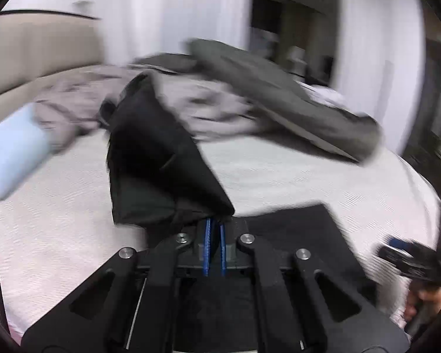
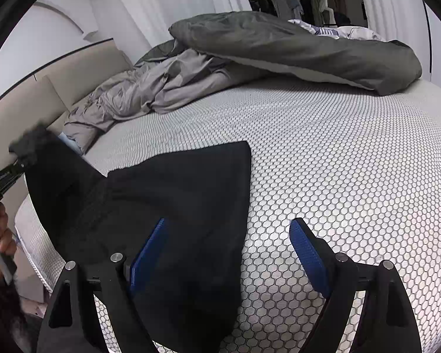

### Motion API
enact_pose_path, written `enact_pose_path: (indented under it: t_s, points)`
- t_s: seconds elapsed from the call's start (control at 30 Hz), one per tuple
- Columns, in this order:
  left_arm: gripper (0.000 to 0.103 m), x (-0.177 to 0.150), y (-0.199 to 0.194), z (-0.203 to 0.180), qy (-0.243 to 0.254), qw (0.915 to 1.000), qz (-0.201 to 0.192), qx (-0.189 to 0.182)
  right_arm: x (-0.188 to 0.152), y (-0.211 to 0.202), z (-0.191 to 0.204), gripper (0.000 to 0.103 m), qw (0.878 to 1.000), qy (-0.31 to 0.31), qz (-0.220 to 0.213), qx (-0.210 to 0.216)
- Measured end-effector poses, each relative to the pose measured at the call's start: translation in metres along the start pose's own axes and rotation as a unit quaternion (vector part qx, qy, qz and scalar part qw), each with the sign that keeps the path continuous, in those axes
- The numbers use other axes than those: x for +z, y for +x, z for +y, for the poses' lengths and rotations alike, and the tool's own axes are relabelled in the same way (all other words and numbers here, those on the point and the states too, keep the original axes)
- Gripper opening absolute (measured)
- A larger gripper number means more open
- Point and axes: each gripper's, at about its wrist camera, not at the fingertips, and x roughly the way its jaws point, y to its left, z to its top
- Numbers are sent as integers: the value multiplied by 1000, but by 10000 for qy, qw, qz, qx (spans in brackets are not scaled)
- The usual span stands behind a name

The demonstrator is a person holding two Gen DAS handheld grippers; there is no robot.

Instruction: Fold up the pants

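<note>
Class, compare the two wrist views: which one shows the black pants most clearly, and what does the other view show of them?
The right wrist view: the black pants lie sharp on the bed, one end lifted at the far left. The left wrist view is blurred and shows only a raised section pinched in the left gripper.

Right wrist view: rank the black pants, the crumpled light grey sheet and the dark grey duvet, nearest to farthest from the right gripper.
1. Black pants: directly under the open right gripper, its left finger over the fabric.
2. Crumpled light grey sheet: mid-bed, up and to the left, near the headboard.
3. Dark grey duvet: along the far edge of the bed, stretching right.
</note>
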Motion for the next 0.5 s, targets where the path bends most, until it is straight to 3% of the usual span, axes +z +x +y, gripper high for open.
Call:
enact_pose_path:
  t_s: [0.1, 0.17, 0.23, 0.3, 0.33, 0.37, 0.43, 0.5]
  points:
    - [3, -24, 33, -65, 205, 9947, 585, -821, 1, -4, -11, 86, 9998, 180, -29, -68]
    - [30, -48, 58, -105, 505, 9805, 1282, -1403, 2, -5, -21, 86, 9993, 335, -32, -144]
    - [40, -66, 69, -128, 785, 9695, 1609, -1673, 2, -6, -30, 86, 9988, 446, -7, -183]
    - [40, -77, 64, -139, 1140, 9659, 1526, -1753, 0, -6, -35, 86, 9985, 492, 31, -225]
    - [45, -77, 60, -140, 1277, 9638, 1448, -1840, -1, -6, -38, 86, 9984, 513, 59, -229]
    - [57, -73, 57, -136, 1308, 9637, 1354, -1892, -1, -6, -39, 86, 9984, 522, 84, -209]
    - [73, -72, 38, -115, 1129, 9698, 1104, -1859, -2, -5, -40, 86, 9984, 533, 131, -125]
    - [80, -65, 30, -90, 864, 9754, 836, -1847, -3, -3, -36, 86, 9982, 545, 225, 129]
